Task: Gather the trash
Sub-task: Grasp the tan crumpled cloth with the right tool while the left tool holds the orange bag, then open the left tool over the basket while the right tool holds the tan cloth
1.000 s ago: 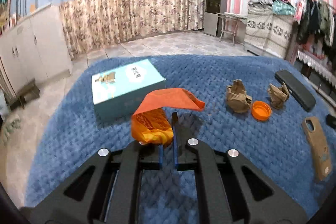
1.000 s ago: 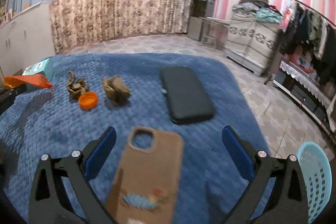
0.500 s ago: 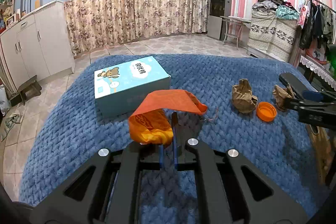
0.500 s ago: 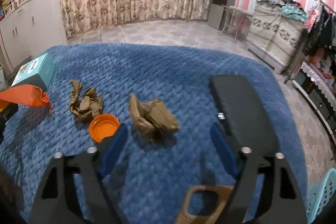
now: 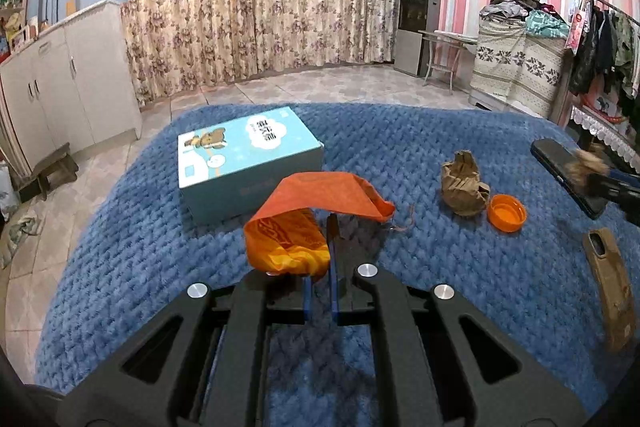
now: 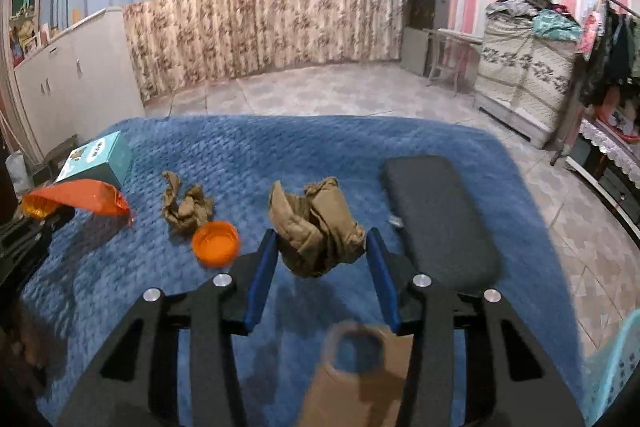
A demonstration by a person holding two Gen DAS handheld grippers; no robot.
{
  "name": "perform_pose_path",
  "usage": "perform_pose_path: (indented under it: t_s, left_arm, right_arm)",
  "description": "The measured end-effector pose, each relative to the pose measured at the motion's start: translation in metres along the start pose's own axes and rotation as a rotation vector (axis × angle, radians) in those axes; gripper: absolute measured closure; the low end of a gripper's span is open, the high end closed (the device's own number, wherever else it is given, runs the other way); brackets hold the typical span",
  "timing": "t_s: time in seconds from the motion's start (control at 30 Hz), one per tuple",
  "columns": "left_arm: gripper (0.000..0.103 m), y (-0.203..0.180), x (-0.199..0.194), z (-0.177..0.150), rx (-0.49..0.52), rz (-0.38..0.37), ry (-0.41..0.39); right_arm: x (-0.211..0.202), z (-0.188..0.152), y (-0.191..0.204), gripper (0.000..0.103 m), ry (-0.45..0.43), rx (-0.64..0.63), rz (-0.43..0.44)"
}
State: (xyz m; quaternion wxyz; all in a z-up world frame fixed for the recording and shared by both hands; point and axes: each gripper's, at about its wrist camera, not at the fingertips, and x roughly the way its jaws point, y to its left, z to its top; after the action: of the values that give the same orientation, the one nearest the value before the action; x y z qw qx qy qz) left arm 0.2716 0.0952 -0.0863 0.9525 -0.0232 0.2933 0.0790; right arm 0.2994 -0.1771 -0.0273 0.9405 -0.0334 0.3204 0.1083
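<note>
Right wrist view: right gripper (image 6: 322, 259) spread around crumpled brown paper (image 6: 316, 227) beside black case (image 6: 438, 223); best centred before closing. Left gripper (image 5: 320, 247) pinching orange bag (image 5: 296, 227).

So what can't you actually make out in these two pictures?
- Phone case: right wrist view, blurred and partly behind the gripper frame; its design is unreadable.
- Blue basket: cut off by the right edge.
- Right gripper: left wrist view, blurred at the edge; grip on the paper wad is unclear.
- Orange bag: contents hidden by its flap.
</note>
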Motion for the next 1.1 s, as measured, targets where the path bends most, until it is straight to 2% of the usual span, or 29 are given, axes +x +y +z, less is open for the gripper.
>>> perform_pose_path:
  t_s: [0.1, 0.27, 0.37, 0.5, 0.63, 0.77, 1.1]
  left_arm:
    - [0.099, -0.009, -0.012, 0.002, 0.04, 0.01, -0.028]
    - [0.099, -0.037, -0.049, 0.012, 0.079, -0.041, -0.089]
    - [0.099, -0.066, -0.075, 0.021, 0.102, -0.115, -0.13]
    - [0.099, -0.113, -0.101, 0.026, 0.151, -0.199, -0.165]
    - [0.099, -0.16, -0.118, 0.023, 0.183, -0.296, -0.164]
    - [0.099, -0.208, -0.131, 0.01, 0.212, -0.383, -0.149]
    - [0.099, -0.322, -0.162, -0.028, 0.366, -0.538, -0.137]
  right_arm:
    - [-0.035, -0.016, -0.028, 0.058, -0.023, 0.037, -0.033]
    - [-0.098, -0.04, -0.088, 0.058, -0.061, 0.118, -0.137]
    - [-0.13, -0.053, -0.12, 0.057, -0.083, 0.173, -0.205]
    - [-0.176, -0.072, -0.161, 0.057, -0.117, 0.201, -0.345]
    - [-0.206, -0.091, -0.195, 0.057, -0.142, 0.257, -0.439]
    - [-0.222, -0.112, -0.227, 0.057, -0.14, 0.304, -0.502]
    - [-0.24, -0.142, -0.296, 0.057, -0.142, 0.422, -0.557]
